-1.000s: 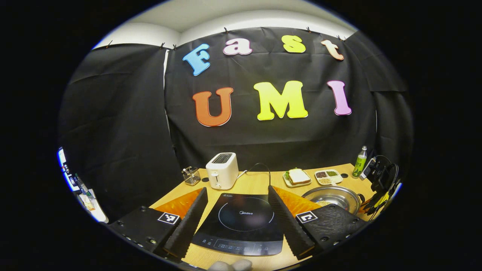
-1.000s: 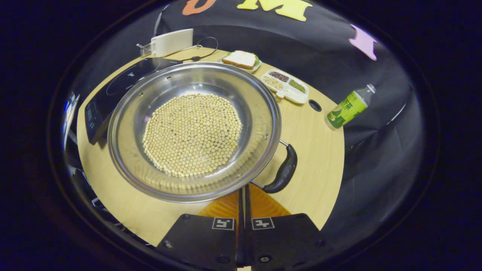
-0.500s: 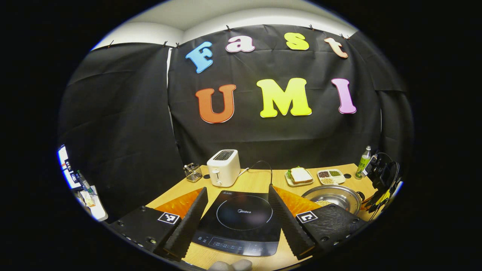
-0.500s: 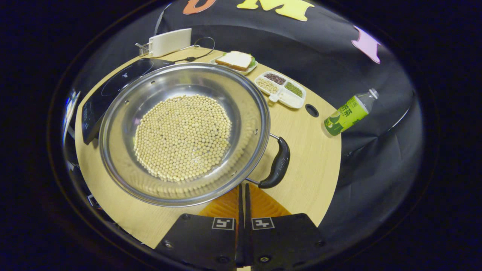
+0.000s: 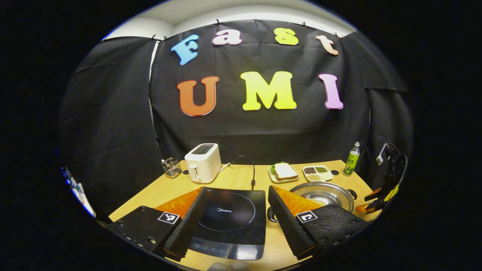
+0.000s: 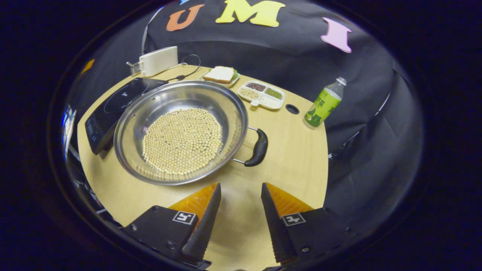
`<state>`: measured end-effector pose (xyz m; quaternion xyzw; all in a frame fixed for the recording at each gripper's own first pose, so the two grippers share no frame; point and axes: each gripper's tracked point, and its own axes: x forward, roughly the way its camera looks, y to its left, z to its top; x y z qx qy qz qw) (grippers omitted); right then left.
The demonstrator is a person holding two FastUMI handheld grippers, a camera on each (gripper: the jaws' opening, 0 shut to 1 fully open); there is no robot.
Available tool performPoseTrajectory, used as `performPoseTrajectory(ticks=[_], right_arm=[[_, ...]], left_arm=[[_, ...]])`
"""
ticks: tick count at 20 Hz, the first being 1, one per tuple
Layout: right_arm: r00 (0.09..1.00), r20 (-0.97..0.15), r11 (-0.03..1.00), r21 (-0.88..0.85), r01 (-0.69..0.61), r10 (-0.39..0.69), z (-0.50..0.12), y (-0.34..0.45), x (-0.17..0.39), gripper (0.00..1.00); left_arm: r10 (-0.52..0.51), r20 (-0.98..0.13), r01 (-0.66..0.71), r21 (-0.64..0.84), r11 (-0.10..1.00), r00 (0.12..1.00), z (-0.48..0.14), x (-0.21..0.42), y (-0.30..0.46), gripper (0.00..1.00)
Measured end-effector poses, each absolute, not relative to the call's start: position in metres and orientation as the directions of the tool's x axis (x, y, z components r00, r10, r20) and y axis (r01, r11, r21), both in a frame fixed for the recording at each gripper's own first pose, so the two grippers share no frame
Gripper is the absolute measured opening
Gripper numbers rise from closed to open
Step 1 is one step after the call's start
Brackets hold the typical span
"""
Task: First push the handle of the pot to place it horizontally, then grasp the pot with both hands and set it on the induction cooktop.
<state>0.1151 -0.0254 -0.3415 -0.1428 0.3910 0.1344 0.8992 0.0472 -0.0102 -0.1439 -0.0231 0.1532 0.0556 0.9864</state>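
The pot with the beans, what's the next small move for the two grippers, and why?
Probably bring the right gripper forward to the pot's black handle and close on it. Its fingers are open and clear of the pot, and the handle lies just ahead of them. The left gripper, also open, hangs over the induction cooktop, so it would then go to the opposite handle.

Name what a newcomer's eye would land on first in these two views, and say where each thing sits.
In the right gripper view, the steel pot full of pale beans stands mid-table, its black handle pointing toward the open right gripper. Beside the pot lies the black induction cooktop, framed between the fingers of the open left gripper in the left gripper view. At the back stands a white toaster.
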Motion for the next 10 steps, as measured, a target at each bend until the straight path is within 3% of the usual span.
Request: performPoseTrajectory(ticks=[2,3,4,5,8,10], right_arm=[[0.673,-0.726,0.937,-0.122,-0.326,0.140,-0.334,-0.028,0.109,0.70],[0.678,-0.722,0.944,-0.108,-0.312,0.142,-0.332,-0.030,0.106,0.74],[0.682,-0.718,0.950,-0.094,-0.298,0.142,-0.329,-0.031,0.104,0.69],[0.685,-0.712,0.955,-0.073,-0.287,0.151,-0.326,-0.031,0.103,0.75],[0.680,-0.713,0.964,-0.019,-0.265,0.173,-0.322,-0.031,0.104,0.74],[0.682,-0.709,0.968,0.001,-0.250,0.177,-0.322,-0.031,0.111,0.80]], left_arm=[[0.086,-0.327,-0.099,-0.023,0.995,0.941,-0.157,0.054,-0.017,0.96],[0.075,-0.339,-0.088,-0.023,0.996,0.938,-0.163,0.056,-0.022,0.97],[0.065,-0.350,-0.078,-0.025,0.997,0.935,-0.169,0.060,-0.027,0.97],[0.052,-0.365,-0.067,-0.028,0.997,0.930,-0.176,0.064,-0.033,0.96],[0.006,-0.397,-0.031,-0.058,0.998,0.918,-0.195,0.072,-0.052,0.97],[-0.002,-0.420,-0.025,-0.057,0.998,0.907,-0.208,0.079,-0.062,0.97]])
